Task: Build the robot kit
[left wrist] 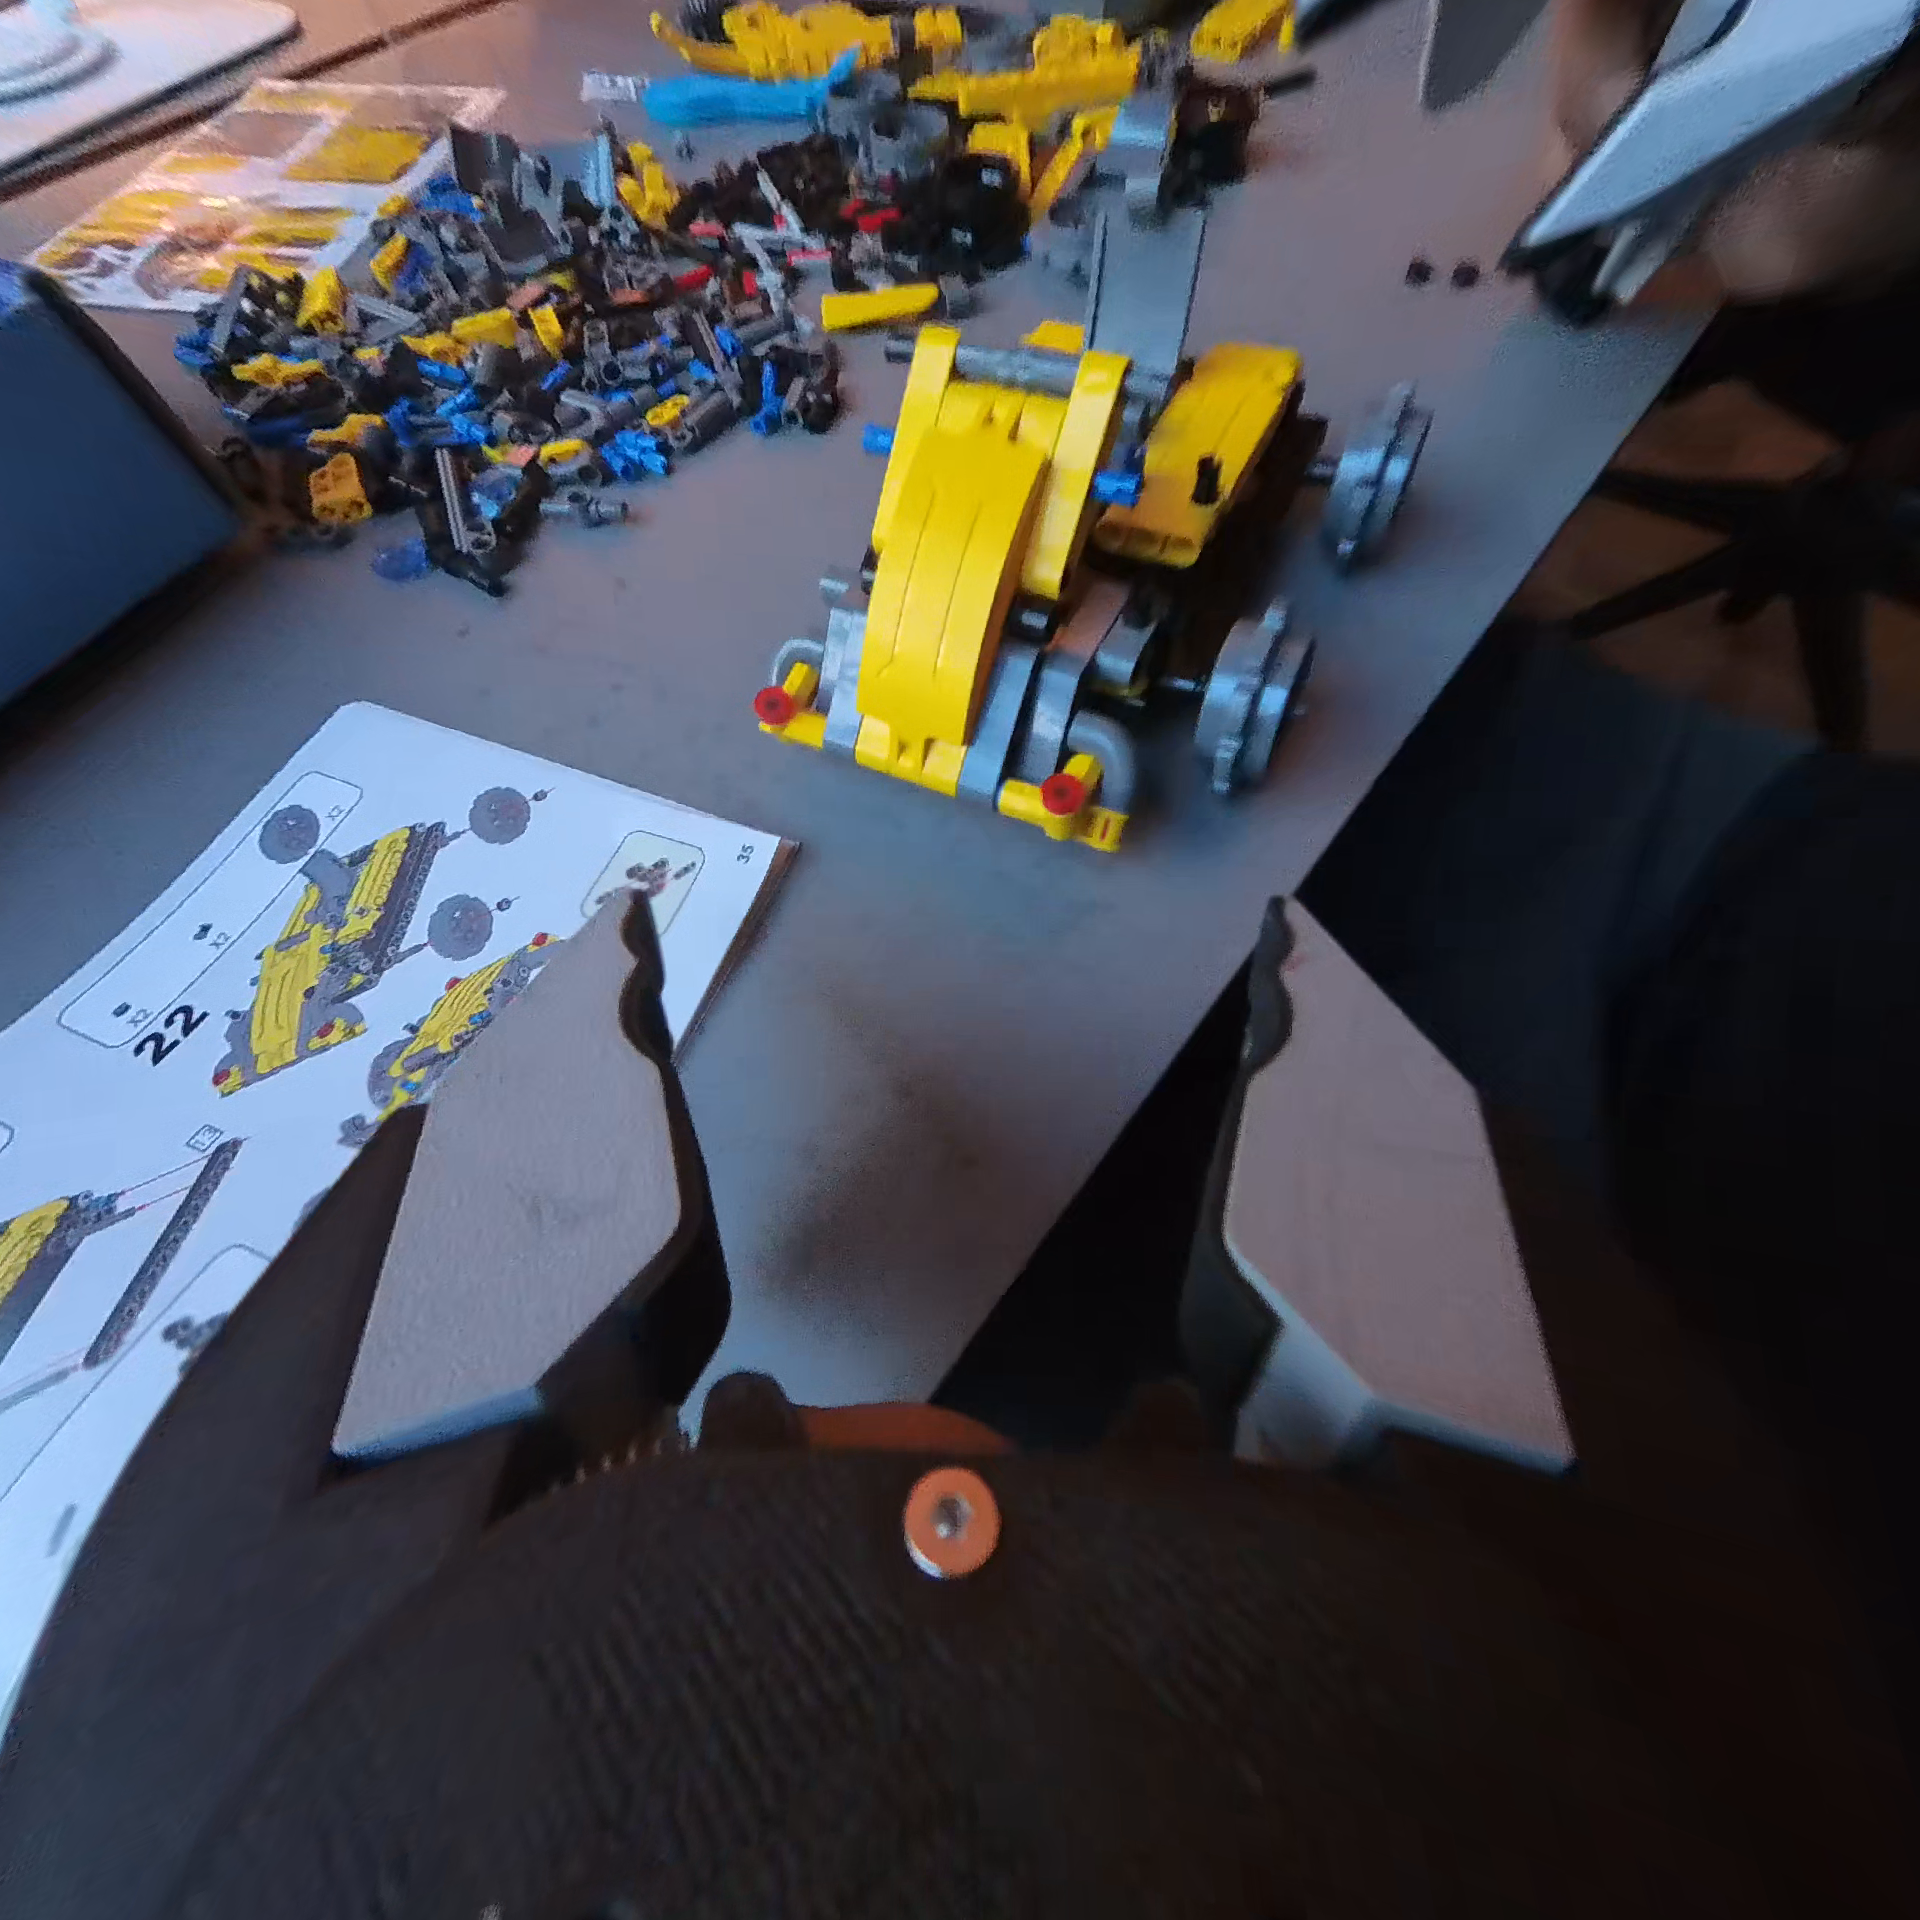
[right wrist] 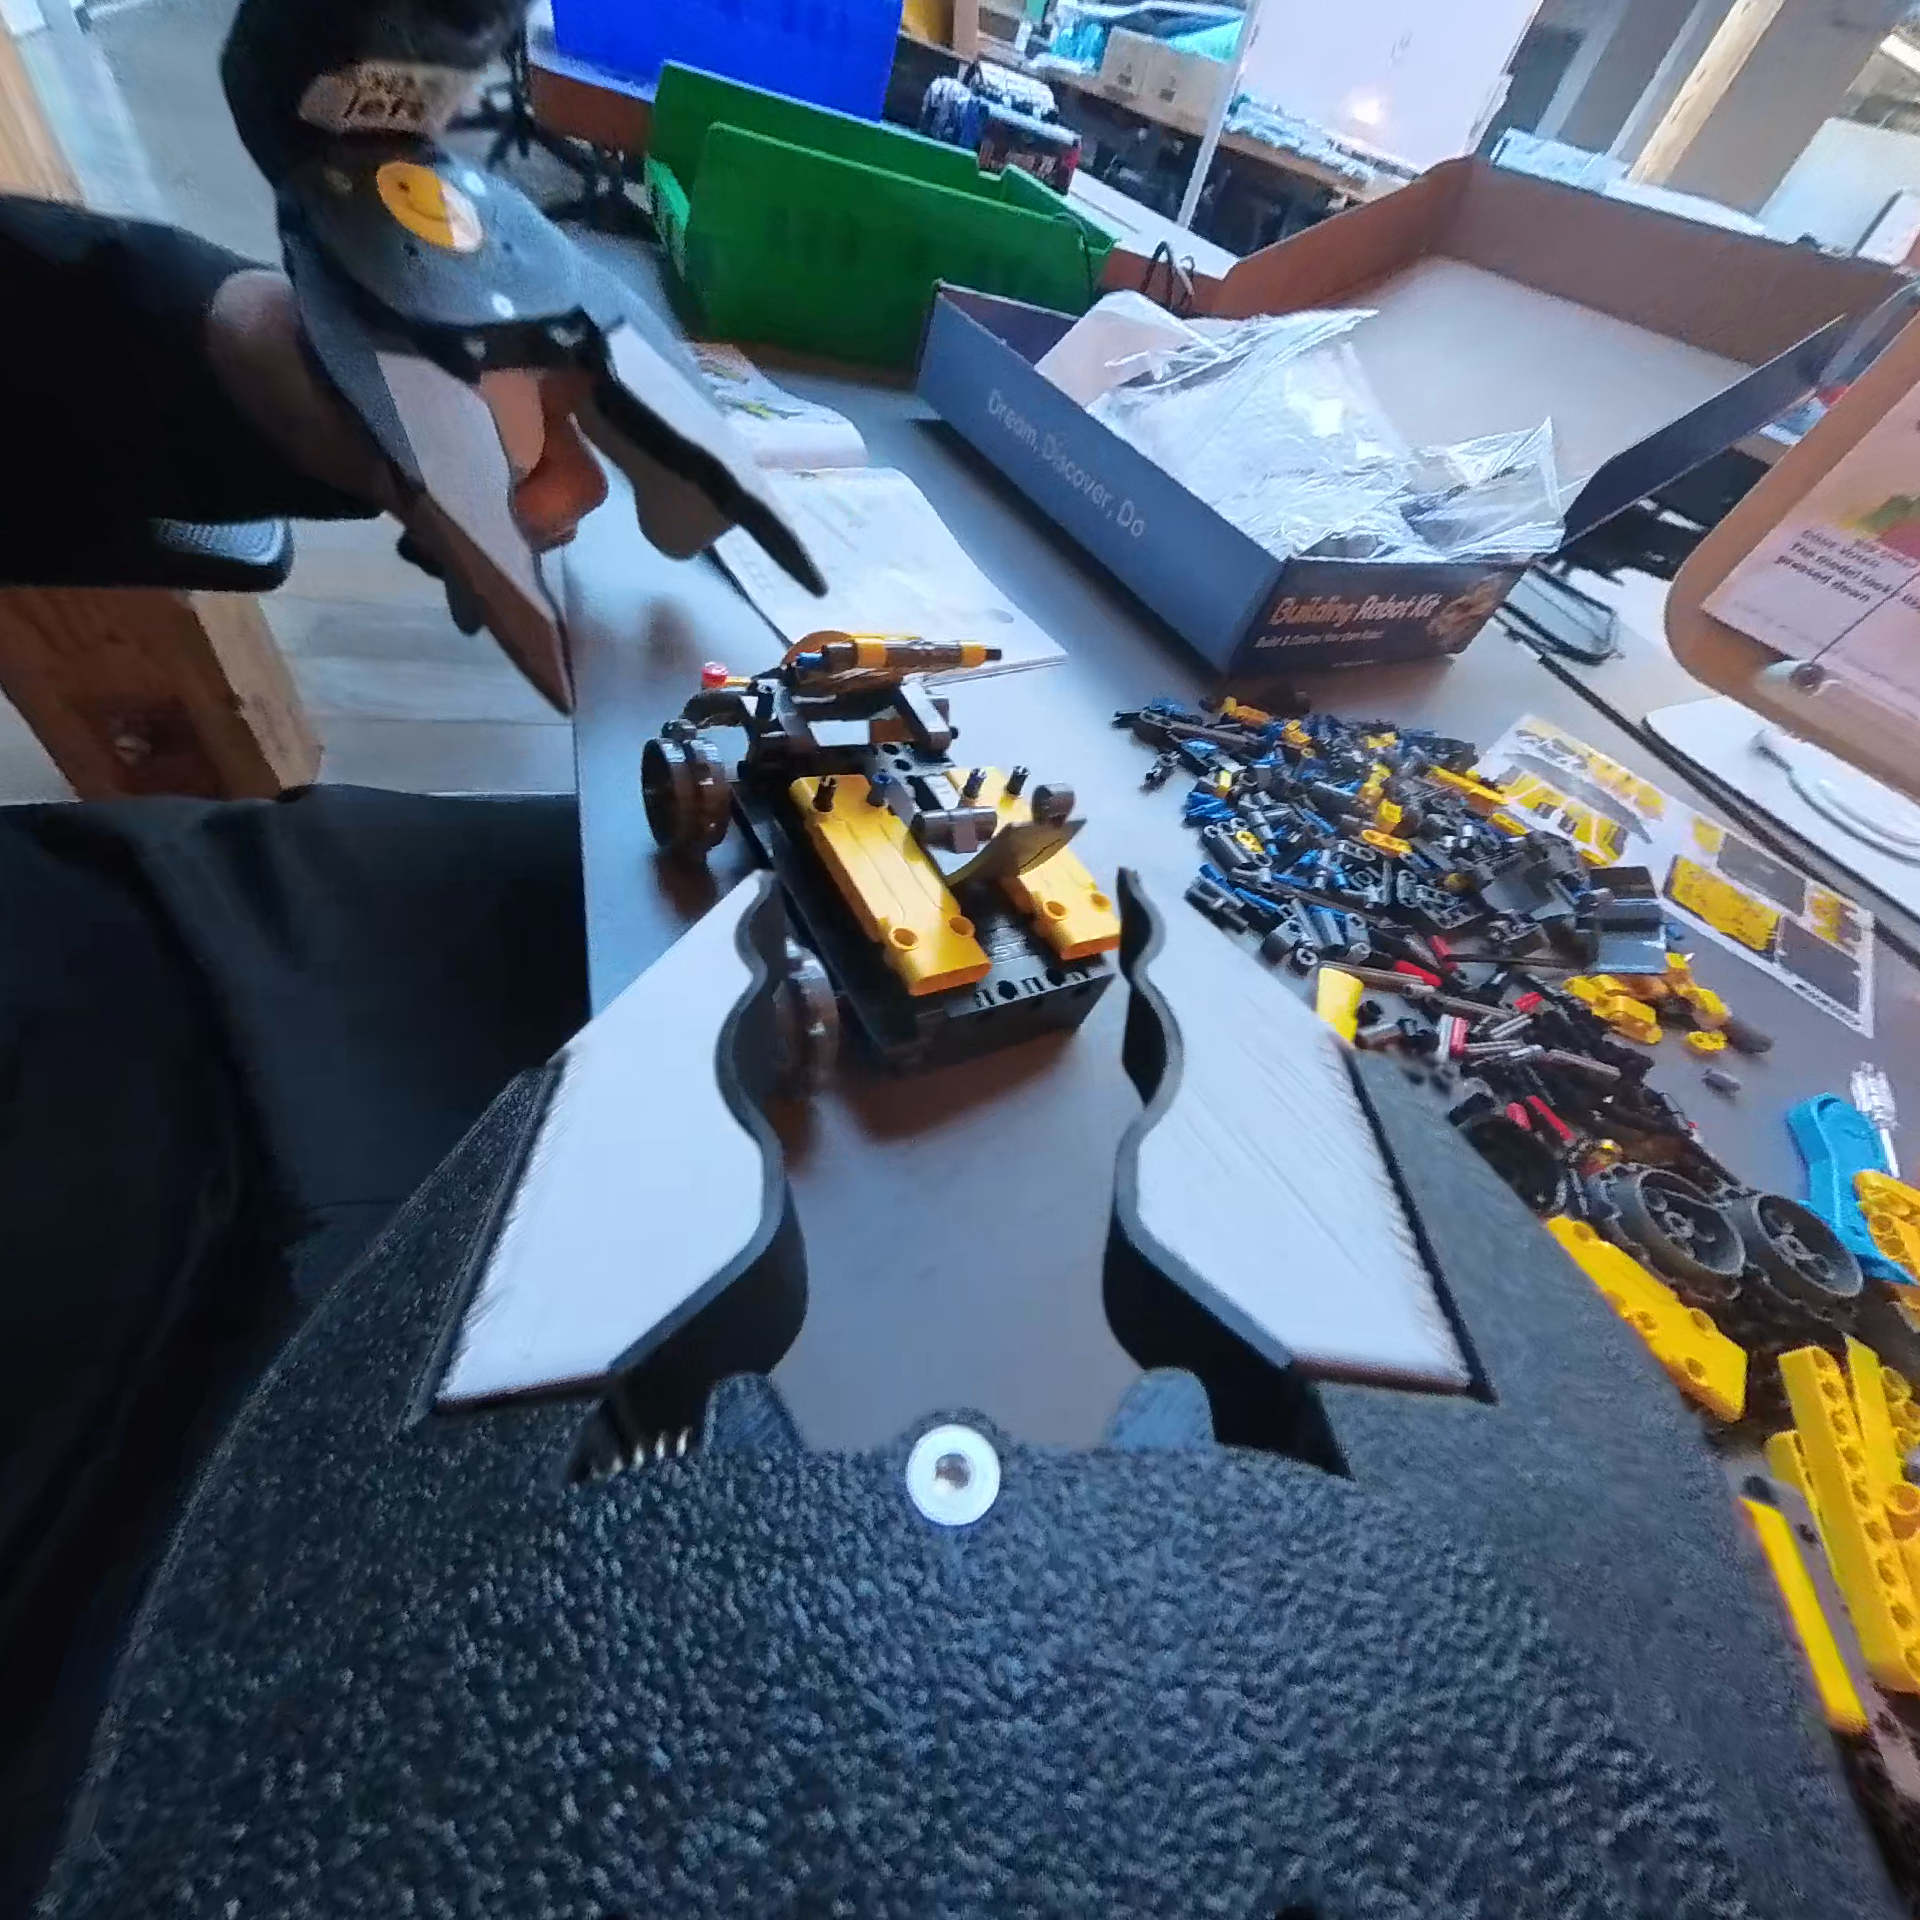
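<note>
A half-built yellow, grey and black brick car [left wrist: 1049, 582] stands on the grey table [left wrist: 644, 623] near its edge. It also shows in the right wrist view [right wrist: 914, 883]. My left gripper [left wrist: 956, 914] is open and empty, held above the table short of the car, its left finger over an open instruction booklet [left wrist: 343, 935]. My right gripper [right wrist: 940, 894] is open and empty, its fingertips on either side of the car's near end, not touching it. The left gripper also shows in the right wrist view [right wrist: 686, 634], open, beyond the car. The right gripper shows at the top right of the left wrist view [left wrist: 1662, 187].
A big pile of loose bricks [left wrist: 540, 343] lies beyond the car, also in the right wrist view [right wrist: 1455, 883]. Black wheels [right wrist: 1725, 1236], yellow beams [right wrist: 1849, 1455] and a blue tool [right wrist: 1839, 1174] lie at the right. A dark box with plastic bags [right wrist: 1247, 488] and green bins [right wrist: 862, 229] stand behind. A sticker sheet [left wrist: 249, 197] lies at the far left.
</note>
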`<state>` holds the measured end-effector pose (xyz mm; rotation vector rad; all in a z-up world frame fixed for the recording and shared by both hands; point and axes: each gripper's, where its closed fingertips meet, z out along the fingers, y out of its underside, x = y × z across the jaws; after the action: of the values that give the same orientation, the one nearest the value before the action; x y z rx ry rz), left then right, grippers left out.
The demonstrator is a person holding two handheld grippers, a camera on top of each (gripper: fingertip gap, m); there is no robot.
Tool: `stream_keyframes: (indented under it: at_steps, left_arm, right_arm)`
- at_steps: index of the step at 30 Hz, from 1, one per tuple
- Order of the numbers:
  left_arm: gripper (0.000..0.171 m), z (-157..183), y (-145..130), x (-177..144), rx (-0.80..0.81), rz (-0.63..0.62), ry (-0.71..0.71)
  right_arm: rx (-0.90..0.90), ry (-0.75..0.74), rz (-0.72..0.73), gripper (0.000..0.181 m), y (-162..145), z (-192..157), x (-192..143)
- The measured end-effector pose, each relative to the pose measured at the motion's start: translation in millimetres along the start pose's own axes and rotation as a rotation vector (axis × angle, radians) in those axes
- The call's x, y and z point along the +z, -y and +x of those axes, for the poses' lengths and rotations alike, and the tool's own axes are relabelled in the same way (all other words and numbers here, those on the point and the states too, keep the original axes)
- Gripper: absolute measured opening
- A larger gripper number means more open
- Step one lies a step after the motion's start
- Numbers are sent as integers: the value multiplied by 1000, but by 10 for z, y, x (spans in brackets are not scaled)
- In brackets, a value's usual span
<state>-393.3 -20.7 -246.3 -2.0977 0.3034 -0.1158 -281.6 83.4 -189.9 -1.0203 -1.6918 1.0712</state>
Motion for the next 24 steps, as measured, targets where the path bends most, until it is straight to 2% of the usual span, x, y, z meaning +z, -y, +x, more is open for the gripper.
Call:
stream_keyframes:
  at_steps: [5, 11, 19, 24]
  left_arm:
    - [107, 32, -19, 78, 35, 11, -49]
    - [99, 130, -47, 87, 58, 2, -126]
    - [95, 107, -12, 72, 10, 22, -137]
    - [85, 68, -1, 71, 15, 46, -94]
  right_arm:
    - [-23, -72, 77, 66, 95, 81, -53]
    - [-67, -96, 60, 66, 73, 71, -27]
    - [-27, -112, 75, 66, 85, 137, -53]
    - [-39, -125, 81, 66, 91, 138, -62]
